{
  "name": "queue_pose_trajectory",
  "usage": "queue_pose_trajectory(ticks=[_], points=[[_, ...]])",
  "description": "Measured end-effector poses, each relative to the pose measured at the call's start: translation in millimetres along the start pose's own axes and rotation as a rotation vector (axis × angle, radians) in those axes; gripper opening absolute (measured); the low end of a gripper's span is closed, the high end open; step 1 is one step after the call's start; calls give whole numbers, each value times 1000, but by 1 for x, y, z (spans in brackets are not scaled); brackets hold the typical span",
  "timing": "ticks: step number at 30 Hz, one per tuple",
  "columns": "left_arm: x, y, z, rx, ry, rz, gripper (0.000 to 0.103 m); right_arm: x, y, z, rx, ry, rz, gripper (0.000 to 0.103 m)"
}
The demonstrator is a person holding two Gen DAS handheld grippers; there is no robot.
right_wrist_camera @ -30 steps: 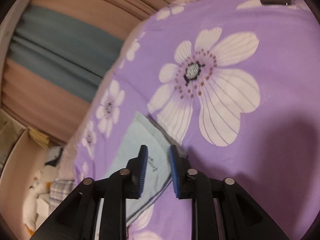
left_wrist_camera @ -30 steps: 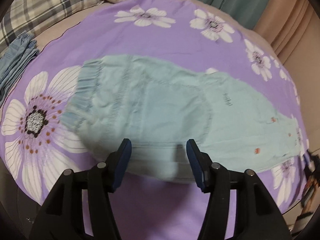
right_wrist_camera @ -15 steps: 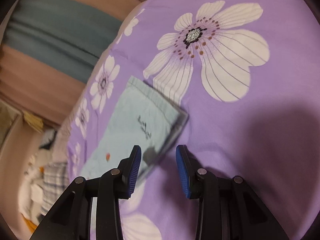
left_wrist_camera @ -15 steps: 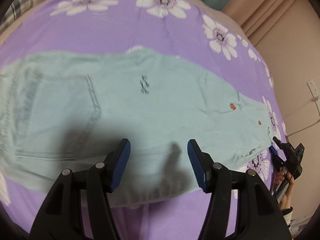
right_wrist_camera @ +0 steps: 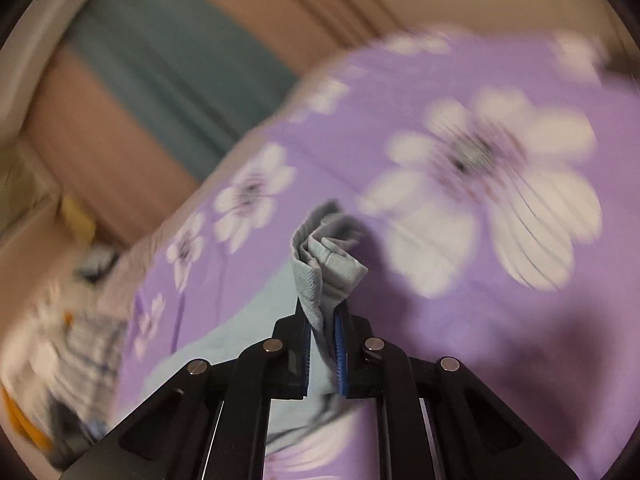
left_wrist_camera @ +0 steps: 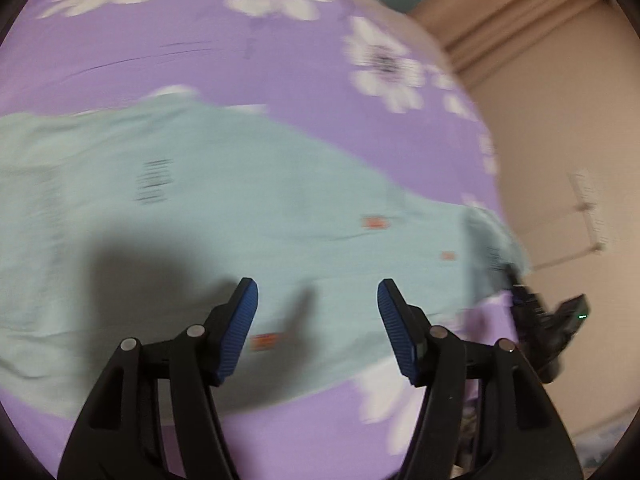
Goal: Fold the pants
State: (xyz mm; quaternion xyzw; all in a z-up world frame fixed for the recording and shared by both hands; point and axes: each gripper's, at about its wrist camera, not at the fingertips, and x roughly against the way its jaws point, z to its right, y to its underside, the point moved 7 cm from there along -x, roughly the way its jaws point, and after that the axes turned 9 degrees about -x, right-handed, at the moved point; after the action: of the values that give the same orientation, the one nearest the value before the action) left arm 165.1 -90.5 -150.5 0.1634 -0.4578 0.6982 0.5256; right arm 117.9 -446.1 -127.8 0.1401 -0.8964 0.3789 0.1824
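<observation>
Right wrist view: pale green pants (right_wrist_camera: 320, 264) spread on purple floral bedspread (right_wrist_camera: 460, 280), hem bunched between closing right gripper (right_wrist_camera: 323, 354) jaws; left gripper (left_wrist_camera: 318, 328) above pants, jaws opening, empty; hem best lifted evenly.

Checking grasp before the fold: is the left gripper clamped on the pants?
No, the left gripper hovers with its jaws apart and opening above the pants, nothing pinched between them.

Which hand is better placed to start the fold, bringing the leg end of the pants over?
Right. The right gripper has its jaws closing on the bunched hem of the pants, while the left gripper hovers above the flat fabric, jaws opening, holding nothing.
</observation>
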Motion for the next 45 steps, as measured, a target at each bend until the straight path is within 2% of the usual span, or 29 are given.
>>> queue_pose_trajectory(ticks=[1, 3, 9, 12, 14, 16, 17, 18, 20, 24, 28, 31, 34, 39, 41, 42, 45], points=[[-4, -3, 14, -11, 41, 1, 63, 2, 4, -15, 58, -7, 3, 13], [-13, -8, 38, -23, 107, -6, 72, 3, 18, -48, 179, -23, -5, 13], [-44, -13, 80, -37, 225, -37, 72, -5, 76, -113, 466, -36, -30, 13], [-61, -15, 84, 18, 308, -55, 73, -14, 102, -129, 550, -47, -60, 13], [-74, -13, 74, 84, 327, -78, 73, -19, 116, -133, 585, -47, -84, 13], [-86, -8, 60, 154, 341, -104, 67, -23, 130, -136, 627, -51, -110, 13], [-87, -6, 55, 176, 344, -105, 52, -25, 137, -137, 644, -51, -125, 13], [-88, -5, 50, 189, 343, -107, 32, -29, 146, -138, 661, -52, -146, 13], [-86, -4, 39, 193, 303, -111, 13, -33, 157, -139, 693, -44, -178, 13], [-64, -8, 25, 160, 264, -53, 13, -35, 170, -147, 756, -31, -209, 13], [-33, -16, 13, 74, 187, 23, 13, -33, 182, -167, 790, -81, -223, 13], [-13, -14, -3, 47, 129, 58, 13, -38, 194, -185, 802, -124, -247, 13], [-2, -8, -25, 55, 85, 67, 13, -42, 212, -202, 825, -164, -278, 13], [-6, 6, -70, 125, -12, 18, 13, -56, 249, -218, 898, -195, -349, 13], [-1, 11, -83, 150, -34, 25, 17, -67, 262, -216, 924, -152, -391, 21], [3, 12, -86, 154, -44, 34, 14, -69, 266, -214, 921, -149, -415, 27], [20, 13, -101, 174, -88, 61, 14, -59, 261, -216, 832, -258, -477, 39]])
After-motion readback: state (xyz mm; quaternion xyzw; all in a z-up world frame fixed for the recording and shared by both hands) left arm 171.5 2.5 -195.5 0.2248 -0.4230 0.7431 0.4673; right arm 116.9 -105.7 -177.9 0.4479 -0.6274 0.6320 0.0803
